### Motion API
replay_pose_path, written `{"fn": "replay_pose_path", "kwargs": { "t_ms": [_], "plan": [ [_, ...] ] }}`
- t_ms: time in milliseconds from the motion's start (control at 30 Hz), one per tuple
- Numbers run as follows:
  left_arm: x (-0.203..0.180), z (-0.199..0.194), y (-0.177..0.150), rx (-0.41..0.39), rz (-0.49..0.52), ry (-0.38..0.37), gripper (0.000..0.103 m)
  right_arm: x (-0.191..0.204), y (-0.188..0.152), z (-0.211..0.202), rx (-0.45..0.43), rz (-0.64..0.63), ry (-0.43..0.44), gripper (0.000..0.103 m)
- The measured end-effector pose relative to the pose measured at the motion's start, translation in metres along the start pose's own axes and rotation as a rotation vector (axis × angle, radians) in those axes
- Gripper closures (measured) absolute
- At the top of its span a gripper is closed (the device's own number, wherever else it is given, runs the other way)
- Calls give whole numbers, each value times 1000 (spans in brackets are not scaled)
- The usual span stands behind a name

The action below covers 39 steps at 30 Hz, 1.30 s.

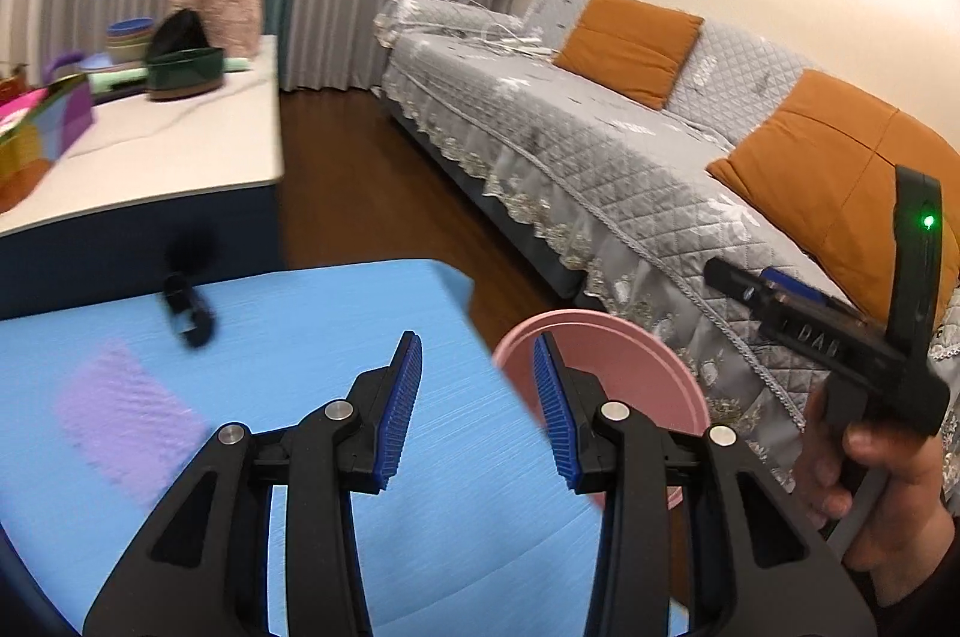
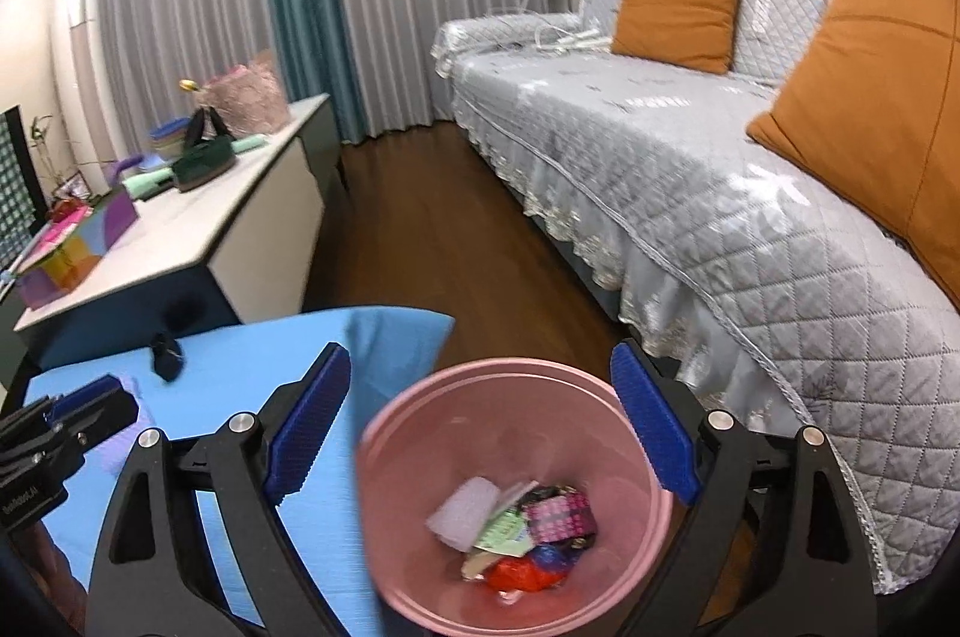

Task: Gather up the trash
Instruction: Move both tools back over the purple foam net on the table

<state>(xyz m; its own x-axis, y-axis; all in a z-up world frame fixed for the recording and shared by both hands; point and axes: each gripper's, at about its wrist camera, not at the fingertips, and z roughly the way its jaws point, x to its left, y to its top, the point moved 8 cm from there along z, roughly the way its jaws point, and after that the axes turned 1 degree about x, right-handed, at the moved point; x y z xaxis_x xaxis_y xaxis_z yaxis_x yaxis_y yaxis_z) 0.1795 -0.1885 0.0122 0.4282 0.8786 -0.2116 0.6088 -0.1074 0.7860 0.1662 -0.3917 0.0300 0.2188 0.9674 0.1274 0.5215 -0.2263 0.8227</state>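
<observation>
A pink trash bin stands on the floor beside a table with a blue cloth; it also shows in the left wrist view. In it lie several wrappers and a white wad. My right gripper is open and empty, right above the bin's mouth. My left gripper is open and empty over the blue cloth's right edge. A small black item and a blurred purple patch lie on the cloth. The right gripper's body shows in a hand at the right.
A grey quilted sofa with orange cushions runs along the right. A white-topped cabinet at the left carries boxes, bowls and a basket. Brown wood floor lies between them.
</observation>
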Motion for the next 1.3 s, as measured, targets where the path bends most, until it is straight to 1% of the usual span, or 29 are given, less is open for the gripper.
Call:
{"fn": "replay_pose_path", "kwargs": {
  "t_ms": [100,200,300,333,400,467,533,600,667,733,800,833,900,1067,1133,1233,1300],
  "plan": [
    [25,-21,-8,-14,-20,39,65,24,2,-9,-21,-24,33,21],
    [54,-40,-18,-27,-39,92,65,45,2,-13,-31,-53,69,30],
    [86,-58,-31,-35,-50,169,65,57,1,-16,-34,-67,97,40],
    [101,-65,-39,-37,-61,205,65,61,0,-16,-33,-68,106,42],
    [126,-71,-49,-30,-87,265,65,70,-1,-15,-27,-69,126,45],
    [156,-76,-60,-16,-144,311,65,79,-3,-12,-18,-74,143,45],
    [177,-75,-68,-2,-199,334,65,86,-5,-11,-14,-80,151,45],
    [189,-73,-75,13,-222,355,65,93,-6,-9,-10,-84,162,45],
    [193,-68,-80,25,-233,353,65,97,-5,-6,-6,-88,170,45],
    [191,-60,-81,38,-216,348,65,102,-6,-4,-2,-98,177,45],
    [185,-50,-82,54,-196,341,61,104,-8,0,3,-108,178,45],
    [184,-46,-83,60,-196,337,55,104,-9,1,6,-110,178,45],
    [185,-37,-83,68,-213,336,48,104,-11,4,15,-108,180,45],
    [202,-15,-88,101,-331,354,48,107,-16,14,36,-102,197,45],
    [206,-8,-92,122,-360,368,48,112,-19,18,41,-104,206,45],
    [205,-1,-96,146,-349,386,48,123,-21,24,47,-118,224,45],
    [204,2,-98,160,-320,418,57,134,-23,29,49,-132,237,45]
  ]
}}
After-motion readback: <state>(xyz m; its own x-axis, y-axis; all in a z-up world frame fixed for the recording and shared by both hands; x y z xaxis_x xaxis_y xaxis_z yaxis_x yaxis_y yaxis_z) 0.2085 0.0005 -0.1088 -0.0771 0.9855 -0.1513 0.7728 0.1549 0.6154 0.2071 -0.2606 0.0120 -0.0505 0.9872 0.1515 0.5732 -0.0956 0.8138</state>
